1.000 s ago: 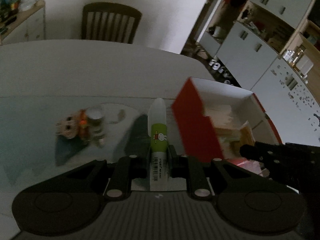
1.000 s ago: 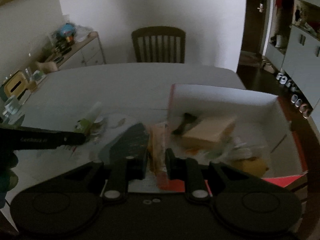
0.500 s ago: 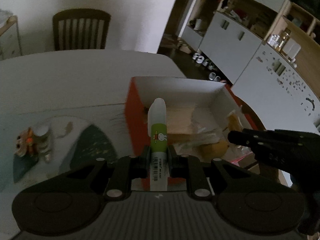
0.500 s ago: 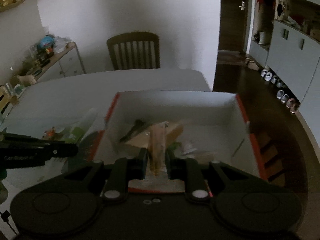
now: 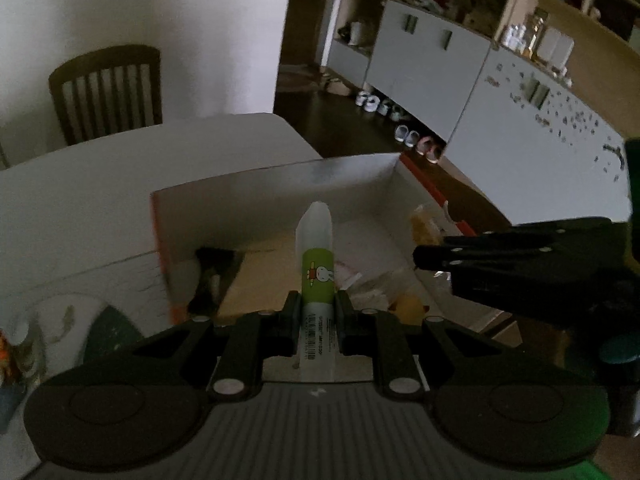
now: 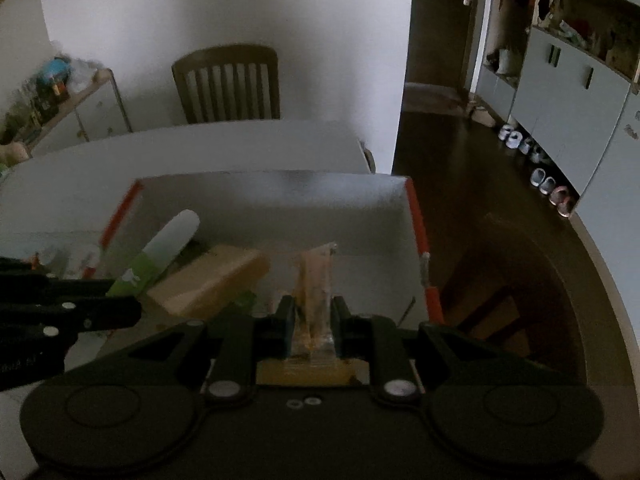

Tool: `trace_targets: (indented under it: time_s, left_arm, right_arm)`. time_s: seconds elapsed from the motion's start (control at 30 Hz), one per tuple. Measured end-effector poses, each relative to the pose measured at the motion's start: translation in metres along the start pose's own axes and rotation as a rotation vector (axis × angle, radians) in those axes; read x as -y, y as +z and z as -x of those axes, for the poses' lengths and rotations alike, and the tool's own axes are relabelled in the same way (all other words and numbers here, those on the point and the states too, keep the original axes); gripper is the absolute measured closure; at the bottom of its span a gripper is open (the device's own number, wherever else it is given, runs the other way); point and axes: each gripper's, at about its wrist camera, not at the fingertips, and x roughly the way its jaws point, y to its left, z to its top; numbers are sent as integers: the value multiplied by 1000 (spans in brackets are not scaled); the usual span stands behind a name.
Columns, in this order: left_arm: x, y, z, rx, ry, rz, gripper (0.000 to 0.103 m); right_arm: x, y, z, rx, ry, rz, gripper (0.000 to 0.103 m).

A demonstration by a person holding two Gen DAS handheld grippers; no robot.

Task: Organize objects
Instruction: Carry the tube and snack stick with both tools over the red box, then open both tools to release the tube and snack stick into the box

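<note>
A large pale round-cornered counter (image 6: 248,140) carries the scene, with a dark wooden slat-backed chair (image 6: 228,82) pushed in at its far side. At the near right part of the counter an open cardboard box, orange outside and white inside (image 6: 280,204), is set as the collection bin; judged from the task, loose items are being gathered into it. Already lying inside are a tan rectangular cardboard packet (image 6: 208,280), a small yellow rounded item (image 5: 408,306) and some crinkled clear wrapping, too blurred to be identified further.

The left tool (image 5: 316,308) is clamped shut on a white glue-stick-like tube with a green rabbit-print label (image 5: 317,264). The tube is gripped low on its barcode end, so the capped end projects forward over the box interior, probably for a clean drop.

The right tool (image 6: 314,316) is closed tight on a thin clear-wrapped orange-tan packet (image 6: 314,276), held upright and edge-on between the jaws, above the right part of the box floor. The two tools are kept apart side by side, presumably so neither load fouls the other.

Both items are judged in position for release; neither has been let go yet. A few small colourful things are left on the counter (image 5: 16,352) outside the box, too blurred to name.
</note>
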Motion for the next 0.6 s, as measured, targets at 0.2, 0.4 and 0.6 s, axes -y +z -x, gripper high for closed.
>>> trace_targets:
  time_s: [0.2, 0.4, 0.6]
  left_arm:
    - [15, 7, -28, -48, -18, -12, 87]
    - [19, 8, -52, -115, -9, -29, 87]
    - [13, 5, -65, -153, -2, -25, 87]
  right_arm:
    - [14, 1, -24, -53, 10, -5, 85]
    - [13, 2, -50, -140, 36, 28, 85]
    - [15, 1, -63, -190, 44, 37, 84]
